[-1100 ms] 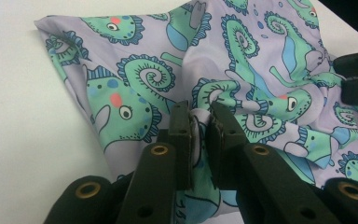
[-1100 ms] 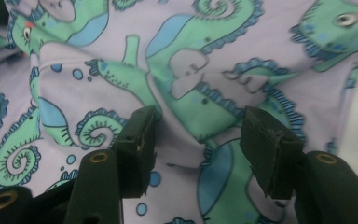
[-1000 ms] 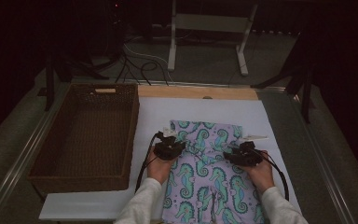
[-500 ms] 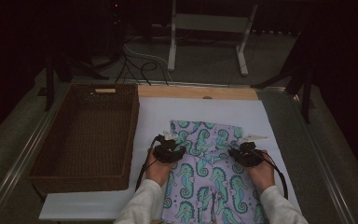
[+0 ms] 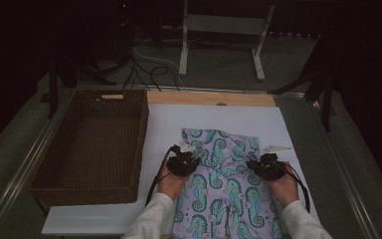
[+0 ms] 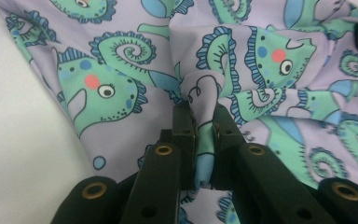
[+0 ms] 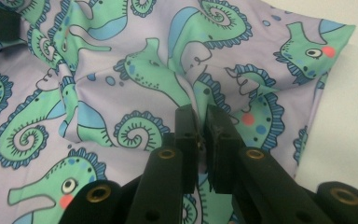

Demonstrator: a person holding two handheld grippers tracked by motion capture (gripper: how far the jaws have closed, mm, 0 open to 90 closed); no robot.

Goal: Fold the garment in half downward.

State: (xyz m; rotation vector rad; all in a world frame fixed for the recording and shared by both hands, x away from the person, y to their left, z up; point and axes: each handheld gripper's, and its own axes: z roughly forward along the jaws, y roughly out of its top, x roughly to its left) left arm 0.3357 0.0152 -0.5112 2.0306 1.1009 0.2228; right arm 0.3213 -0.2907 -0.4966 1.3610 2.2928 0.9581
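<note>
A lilac garment (image 5: 224, 186) printed with green seahorses lies flat on the white table top (image 5: 164, 119), its near end at the front edge. My left gripper (image 5: 185, 153) rests on the garment's left part. Its jaws have just been closing and now pinch a raised fold of the cloth (image 6: 200, 93), as the left gripper (image 6: 204, 116) view shows. My right gripper (image 5: 261, 159) sits on the garment's right part, and in its own view the right gripper (image 7: 199, 116) is shut on a small ridge of fabric (image 7: 193, 88).
A brown wicker basket (image 5: 140, 144) stands on the left, close beside the garment. A wooden strip (image 5: 209, 98) runs along the table's back edge. Beyond it, a metal stand (image 5: 224, 30) and cables lie on the floor. Bare white table surface lies behind the garment.
</note>
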